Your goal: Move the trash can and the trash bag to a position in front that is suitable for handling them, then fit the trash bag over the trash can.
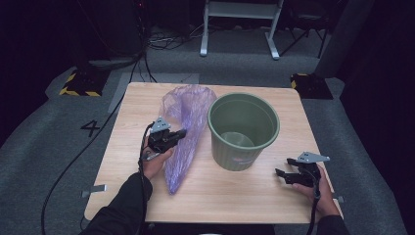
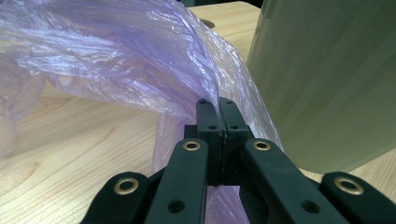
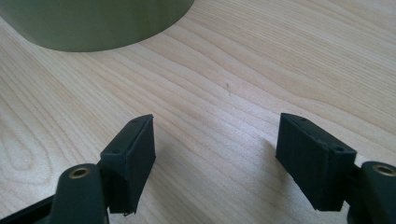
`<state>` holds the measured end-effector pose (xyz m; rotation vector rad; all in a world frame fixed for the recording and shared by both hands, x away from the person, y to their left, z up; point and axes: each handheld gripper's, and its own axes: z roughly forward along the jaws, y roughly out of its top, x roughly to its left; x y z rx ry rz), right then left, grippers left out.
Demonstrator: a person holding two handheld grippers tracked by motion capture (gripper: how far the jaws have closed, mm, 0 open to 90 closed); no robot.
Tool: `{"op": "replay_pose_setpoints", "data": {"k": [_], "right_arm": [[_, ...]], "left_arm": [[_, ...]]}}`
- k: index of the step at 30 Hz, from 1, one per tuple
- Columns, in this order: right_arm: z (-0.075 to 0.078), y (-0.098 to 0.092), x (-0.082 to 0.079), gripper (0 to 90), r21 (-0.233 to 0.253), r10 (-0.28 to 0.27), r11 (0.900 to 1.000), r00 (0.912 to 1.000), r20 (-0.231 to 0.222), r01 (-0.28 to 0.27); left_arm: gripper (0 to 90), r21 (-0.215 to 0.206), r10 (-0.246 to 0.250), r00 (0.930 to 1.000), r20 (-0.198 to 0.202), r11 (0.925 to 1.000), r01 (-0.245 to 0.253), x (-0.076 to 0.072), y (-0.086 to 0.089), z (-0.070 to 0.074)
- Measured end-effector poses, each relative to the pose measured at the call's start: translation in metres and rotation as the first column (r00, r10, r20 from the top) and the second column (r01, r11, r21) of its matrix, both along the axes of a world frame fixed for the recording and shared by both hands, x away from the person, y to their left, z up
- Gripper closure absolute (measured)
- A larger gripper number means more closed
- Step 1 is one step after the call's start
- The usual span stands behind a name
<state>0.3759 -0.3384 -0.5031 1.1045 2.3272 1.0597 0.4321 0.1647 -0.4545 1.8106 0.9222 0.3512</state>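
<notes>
A crumpled purple plastic bag [image 1: 185,128] lies lengthwise on the wooden table [image 1: 147,196], just left of a green plastic bin [image 1: 243,129]. My left gripper [image 1: 182,132] is shut on the bag's edge near its middle; in the left gripper view the jaws are pressed together on the purple film [image 2: 140,65], with the bin's wall [image 2: 327,79] close on the right. My right gripper [image 1: 280,174] rests low over the table at the right front, open, with bare wood between its pads [image 3: 130,154]. The bin's base [image 3: 93,23] lies ahead of it.
The bin stands upright and open-topped with a pale patch at its bottom. The table's edges are near both hands. On the grey floor beyond are cables [image 1: 161,44], a white frame [image 1: 242,19] and yellow-black striped blocks [image 1: 80,83].
</notes>
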Motion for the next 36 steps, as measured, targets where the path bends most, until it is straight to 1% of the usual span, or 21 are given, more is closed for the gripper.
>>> {"op": "replay_pose_setpoints", "data": {"k": [5,7,8,10,12,14,25,36], "right_arm": [[0.000,0.000,0.000,28.5,0.001,-0.001,1.000,1.0000,0.000,0.001],[0.000,0.000,0.000,28.5,0.001,-0.001,1.000,1.0000,0.000,0.001],[0.000,0.000,0.000,28.5,0.001,-0.001,1.000,1.0000,0.000,0.001],[0.000,0.000,0.000,28.5,0.001,-0.001,1.000,1.0000,0.000,0.001],[0.000,0.000,0.000,28.5,0.001,-0.001,1.000,1.0000,0.000,0.001],[0.000,0.000,0.000,28.5,0.001,-0.001,1.000,1.0000,0.000,0.001],[0.000,0.000,0.000,28.5,0.001,-0.001,1.000,1.0000,0.000,0.001],[0.000,0.000,0.000,28.5,0.001,-0.001,1.000,1.0000,0.000,0.001]], "left_arm": [[89.3,-0.003,0.004,1.0000,0.006,1.0000,-0.004,-0.002,0.001,0.002],[89.3,-0.011,0.005,1.0000,0.005,0.9999,-0.005,-0.002,0.002,0.003],[89.4,-0.006,0.006,0.9999,0.012,1.0000,-0.006,-0.002,0.003,0.004],[89.4,-0.019,0.007,0.9999,0.010,0.9998,-0.007,-0.003,0.004,0.005],[89.3,-0.017,0.009,0.9999,0.012,0.9998,-0.009,-0.003,0.006,0.006],[89.4,-0.025,0.008,0.9999,0.011,0.9997,-0.008,-0.003,0.007,0.006],[89.4,-0.030,0.004,0.9998,0.017,0.9996,-0.004,-0.003,0.008,0.010],[89.4,-0.057,0.011,0.9995,0.029,0.9983,-0.009,-0.004,0.012,0.017]]}}
